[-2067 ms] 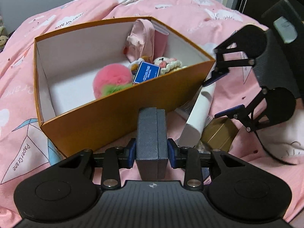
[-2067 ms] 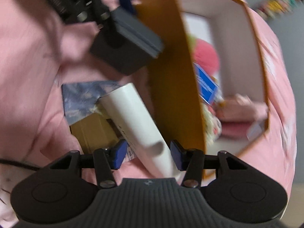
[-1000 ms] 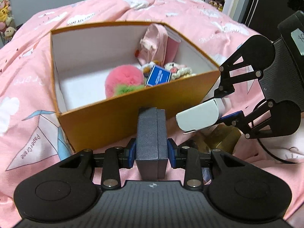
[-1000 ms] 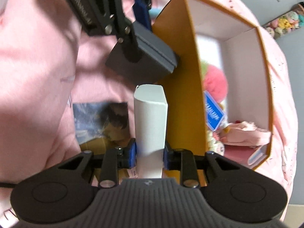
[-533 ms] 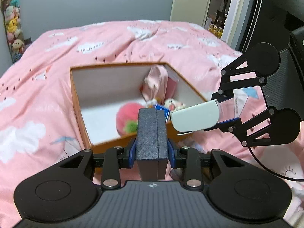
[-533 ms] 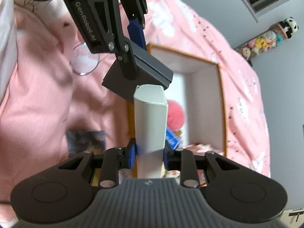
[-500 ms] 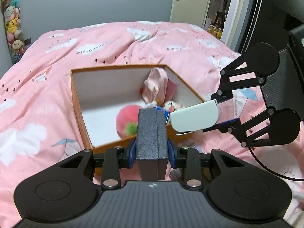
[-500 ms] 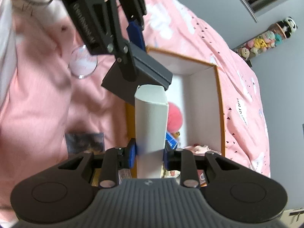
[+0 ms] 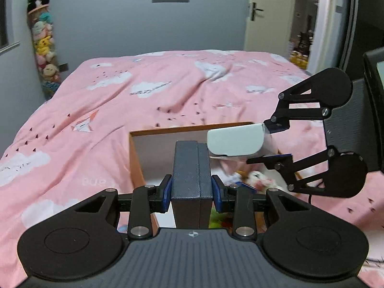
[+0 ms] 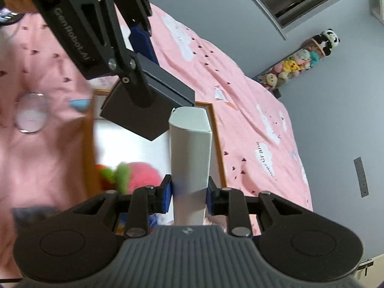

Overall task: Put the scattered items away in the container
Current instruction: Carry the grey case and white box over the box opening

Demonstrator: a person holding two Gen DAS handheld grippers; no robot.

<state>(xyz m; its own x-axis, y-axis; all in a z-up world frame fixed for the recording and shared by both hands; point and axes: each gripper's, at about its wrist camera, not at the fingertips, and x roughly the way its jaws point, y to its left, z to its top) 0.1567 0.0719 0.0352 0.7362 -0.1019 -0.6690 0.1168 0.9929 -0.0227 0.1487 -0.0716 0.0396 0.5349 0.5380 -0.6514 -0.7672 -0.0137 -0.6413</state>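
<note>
- left gripper [image 9: 192, 193] clamps dark grey box [image 9: 192, 180] by its sides, above orange container [image 9: 138, 160], likely for drop-in
- right gripper [image 10: 189, 193] pinches white carton [image 10: 190, 153] at its base, over container too
- container sits on pink bedspread [image 9: 108, 100]

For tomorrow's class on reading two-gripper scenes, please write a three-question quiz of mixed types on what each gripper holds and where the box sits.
1. True or false: the left gripper is empty.
2. What is clamped in the right gripper? A) pink plush ball B) white carton C) blue card
3. Fill in: the orange box sits on a ____ bedspread.

Key
1. False: it is shut on a dark grey case.
2. B: the white carton, above the open box.
3. Pink: the bedspread has white clouds.
</note>
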